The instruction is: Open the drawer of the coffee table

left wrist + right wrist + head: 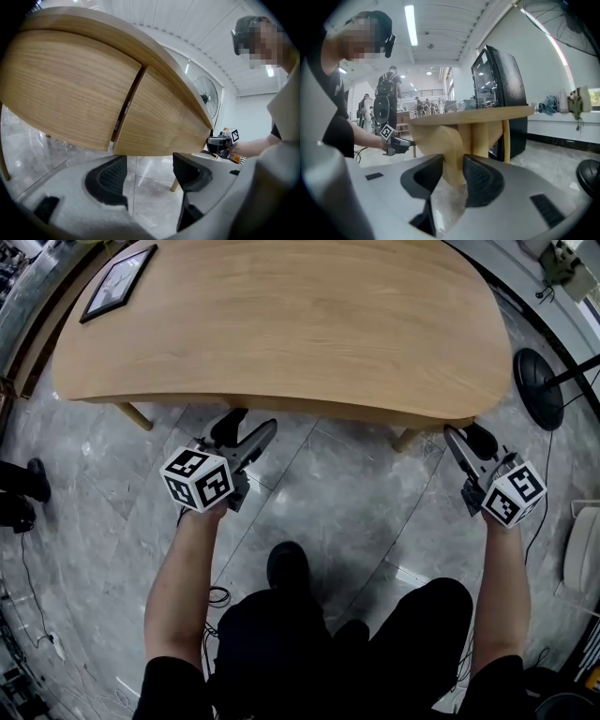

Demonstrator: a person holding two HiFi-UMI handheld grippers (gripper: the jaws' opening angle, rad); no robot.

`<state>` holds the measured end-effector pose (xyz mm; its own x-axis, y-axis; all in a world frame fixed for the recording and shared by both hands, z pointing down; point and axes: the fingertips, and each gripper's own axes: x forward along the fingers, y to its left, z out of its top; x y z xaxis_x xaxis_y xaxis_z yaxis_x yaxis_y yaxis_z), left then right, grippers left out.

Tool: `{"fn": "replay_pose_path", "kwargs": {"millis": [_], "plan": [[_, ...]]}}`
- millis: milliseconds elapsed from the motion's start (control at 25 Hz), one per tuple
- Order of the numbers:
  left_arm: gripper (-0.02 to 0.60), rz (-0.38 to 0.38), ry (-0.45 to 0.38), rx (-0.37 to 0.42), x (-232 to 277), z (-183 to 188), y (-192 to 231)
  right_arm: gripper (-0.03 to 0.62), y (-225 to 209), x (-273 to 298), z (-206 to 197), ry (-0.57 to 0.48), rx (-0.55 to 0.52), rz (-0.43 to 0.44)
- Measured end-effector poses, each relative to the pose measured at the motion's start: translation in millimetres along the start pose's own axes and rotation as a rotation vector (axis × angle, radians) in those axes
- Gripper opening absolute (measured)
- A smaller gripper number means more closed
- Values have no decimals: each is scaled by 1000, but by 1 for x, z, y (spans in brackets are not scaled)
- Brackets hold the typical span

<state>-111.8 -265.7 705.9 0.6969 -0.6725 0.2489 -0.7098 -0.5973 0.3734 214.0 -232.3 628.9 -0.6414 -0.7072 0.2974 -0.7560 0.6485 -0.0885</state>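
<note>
Your left gripper point(248, 429) waits, jaws wide and empty, below the coffee table's point(281, 315) front edge. Your right gripper point(465, 437), half-open, straddles the drawer's point(164, 117) right end. Without a firm clamp, a pull could slip off.

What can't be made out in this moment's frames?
Head view: the table top hides the drawer fronts; the left gripper view shows no handle.
Right gripper view: whether the right gripper presses the wooden panel between its fingers or only flanks it; they overlap its edges.
Head view: picture frame, contents too small.
Head view: bystander's shoes, the rest cut by the left edge.
</note>
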Motion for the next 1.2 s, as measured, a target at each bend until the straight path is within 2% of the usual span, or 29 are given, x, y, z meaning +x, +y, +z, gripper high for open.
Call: {"fn": "replay_pose_path", "kwargs": {"millis": [200, 440, 560, 640, 800, 1000, 1120, 1200], "plan": [[310, -1, 2, 4, -3, -4, -4, 137, 2, -3, -4, -11, -12, 32], [305, -3, 7, 31, -6, -9, -8, 132, 5, -4, -6, -4, -29, 31], [302, -10, 19, 67, -9, -11, -17, 130, 7, -7, -7, -10, -23, 38], [264, -5, 35, 118, -11, -11, -24, 131, 7, -7, -7, -11, -19, 43], [324, 56, 98, 180, -18, -11, -17, 144, 6, -6, -7, -2, -30, 24], [325, 150, 55, 218, -38, 18, 1, 164, 5, -6, -7, 5, -49, -6], [321, 143, 36, 256, -36, 36, -1, 160, 8, -5, -5, 9, -60, -8], [296, 134, 26, 270, -32, 43, -4, 160, 9, -4, -4, 9, -53, -10]]}}
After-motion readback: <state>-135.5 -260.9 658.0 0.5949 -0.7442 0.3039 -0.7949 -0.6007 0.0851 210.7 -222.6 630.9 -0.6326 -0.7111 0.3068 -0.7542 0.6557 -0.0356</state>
